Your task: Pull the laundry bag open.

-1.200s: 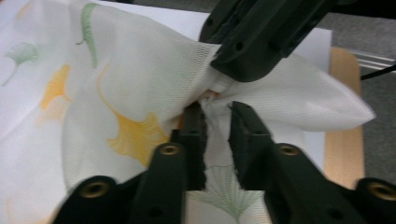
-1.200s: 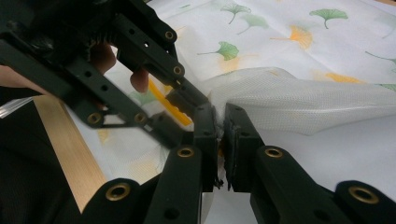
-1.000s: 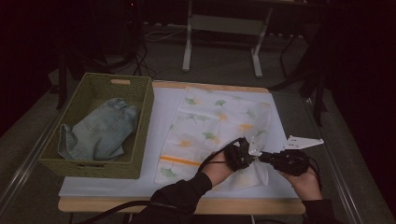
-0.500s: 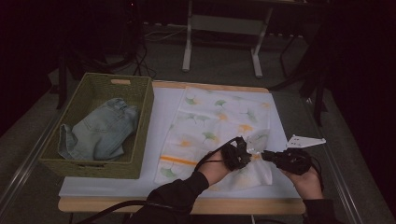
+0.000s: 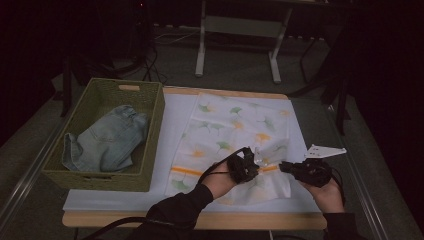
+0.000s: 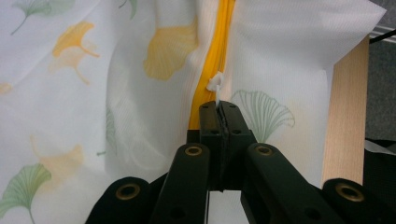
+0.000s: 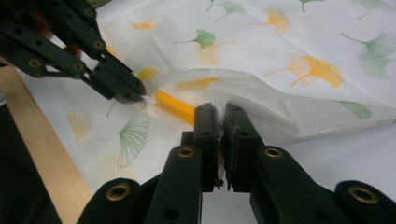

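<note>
Nearest the person's edge of the table, the left gripper (image 6: 218,108) has its jaws pressed together on the small white zipper pull (image 6: 215,84) of a storage bag (image 5: 235,135), a thin white fabric one printed with ginkgo leaves. At about three o'clock from it, the right gripper (image 7: 222,122) is pinched on a fold of the bag's cloth just beside the yellow zipper tape (image 7: 173,105), with the fabric puckered up between the pads.

The bag lies flat on the pale table mat (image 5: 172,120), its zipper end toward the person, the rest running away toward twelve o'clock. It looks light, soft and floppy, the sort of non-woven cloth that bunches and slides as soon as the zipper is tugged. So the pull tab is the place to grip for drawing, and the cloth close beside the tape is the place to hold against it; a grip farther out would likely just lift slack.

Off at ten o'clock, well apart from the bag, a green woven basket (image 5: 150,150) holds folded denim jeans (image 5: 107,140).
</note>
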Available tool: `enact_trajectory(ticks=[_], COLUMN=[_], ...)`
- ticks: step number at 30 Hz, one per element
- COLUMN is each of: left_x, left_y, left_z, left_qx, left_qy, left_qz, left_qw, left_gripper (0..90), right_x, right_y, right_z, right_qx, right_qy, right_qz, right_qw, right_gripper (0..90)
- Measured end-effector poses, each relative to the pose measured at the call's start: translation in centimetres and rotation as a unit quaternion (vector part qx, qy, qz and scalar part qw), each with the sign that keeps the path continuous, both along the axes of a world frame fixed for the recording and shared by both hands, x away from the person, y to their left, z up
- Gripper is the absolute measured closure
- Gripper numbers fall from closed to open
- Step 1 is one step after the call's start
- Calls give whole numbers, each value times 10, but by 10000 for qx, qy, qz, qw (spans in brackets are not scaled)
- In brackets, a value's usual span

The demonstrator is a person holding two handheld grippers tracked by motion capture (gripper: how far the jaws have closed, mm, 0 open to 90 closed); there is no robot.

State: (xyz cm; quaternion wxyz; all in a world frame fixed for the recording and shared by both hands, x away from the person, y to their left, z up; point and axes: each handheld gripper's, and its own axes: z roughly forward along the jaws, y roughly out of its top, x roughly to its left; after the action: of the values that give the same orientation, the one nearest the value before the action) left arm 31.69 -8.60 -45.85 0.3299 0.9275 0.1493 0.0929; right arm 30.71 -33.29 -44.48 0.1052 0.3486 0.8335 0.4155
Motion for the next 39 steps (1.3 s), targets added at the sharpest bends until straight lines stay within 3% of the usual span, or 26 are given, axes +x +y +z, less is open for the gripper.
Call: enact_trajectory(ticks=[14,34,39], left_x=[1,-1,-3], left_y=[22,79,94], left_z=[-6,-10,-11], left_qx=[46,31,112], left_qy=[204,349,349], left_qz=[74,399,482], left_qw=[9998,9986,9982], left_gripper=[900,900,900], right_x=[2,5,6], right_y=[-7,-14,-16], right_z=[-4,-9,-10], right_qx=[-13,-31,-9], right_qy=[108,172,185], right_qz=[-110,-269,-281], right_qw=[9999,9995,9994], right_gripper=[848,848,849])
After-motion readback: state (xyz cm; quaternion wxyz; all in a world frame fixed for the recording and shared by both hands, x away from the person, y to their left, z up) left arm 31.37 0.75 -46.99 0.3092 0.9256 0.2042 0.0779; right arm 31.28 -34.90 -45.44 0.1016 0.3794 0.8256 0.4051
